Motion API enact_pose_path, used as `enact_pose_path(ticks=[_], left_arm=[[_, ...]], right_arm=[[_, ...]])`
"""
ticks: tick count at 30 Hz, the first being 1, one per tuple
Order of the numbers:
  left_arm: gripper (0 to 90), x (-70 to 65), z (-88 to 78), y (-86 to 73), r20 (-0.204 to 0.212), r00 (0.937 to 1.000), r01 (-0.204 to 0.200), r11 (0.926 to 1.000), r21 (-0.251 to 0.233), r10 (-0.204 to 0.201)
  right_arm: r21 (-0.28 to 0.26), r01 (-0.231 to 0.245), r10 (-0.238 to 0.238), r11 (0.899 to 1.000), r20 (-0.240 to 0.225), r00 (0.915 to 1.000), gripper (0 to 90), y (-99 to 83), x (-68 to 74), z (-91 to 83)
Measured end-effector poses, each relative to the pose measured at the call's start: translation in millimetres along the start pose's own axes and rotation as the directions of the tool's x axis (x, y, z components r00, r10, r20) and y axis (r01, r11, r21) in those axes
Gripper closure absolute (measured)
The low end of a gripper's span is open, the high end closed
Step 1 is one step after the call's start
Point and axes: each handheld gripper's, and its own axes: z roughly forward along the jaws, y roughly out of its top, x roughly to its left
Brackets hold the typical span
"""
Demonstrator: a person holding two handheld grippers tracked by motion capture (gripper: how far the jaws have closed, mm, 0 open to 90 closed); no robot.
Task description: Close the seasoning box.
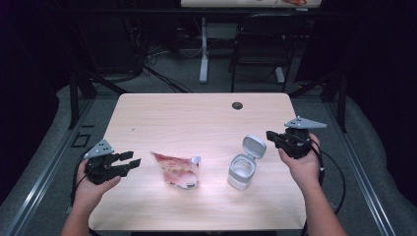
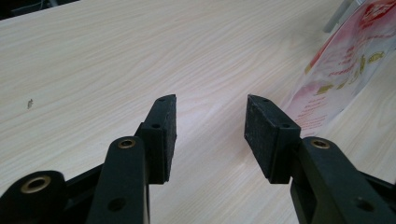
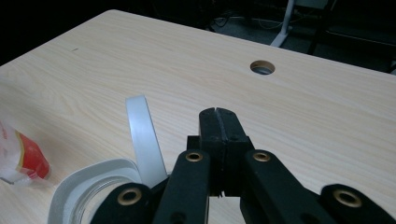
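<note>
the white square plastic jar [image 1: 242, 171] is already being left open-lidded beside the pressed-together right gripper [image 1: 273, 136]; the red printed clear pouch [image 1: 176, 169], ahead of the spread left gripper [image 1: 133, 158], is not yet being handled.

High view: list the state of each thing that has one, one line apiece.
Jar: upright, hinged lid flipped open.
Pouch: lying on the table, untouched.
Left gripper: open, nothing between its jaws.
Right gripper: shut, holding nothing, beside the lid.
</note>
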Motion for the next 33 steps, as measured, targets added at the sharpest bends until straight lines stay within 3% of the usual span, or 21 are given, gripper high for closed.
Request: enact_pose_path(ticks=[11,33], left_arm=[[53.9,0.1,0.3,-0.2,0.000,1.0000,0.001,1.0000,0.000,-0.001],[53.7,0.4,-0.1,-0.4,-0.003,1.0000,0.001,1.0000,-0.001,-0.001]], right_arm=[[0.027,0.006,-0.005,1.000,-0.024,0.9997,90.0,-8.3,5.1,5.9],[0.015,0.014,-0.013,1.000,-0.043,0.9990,90.0,-11.4,13.2,4.6]])
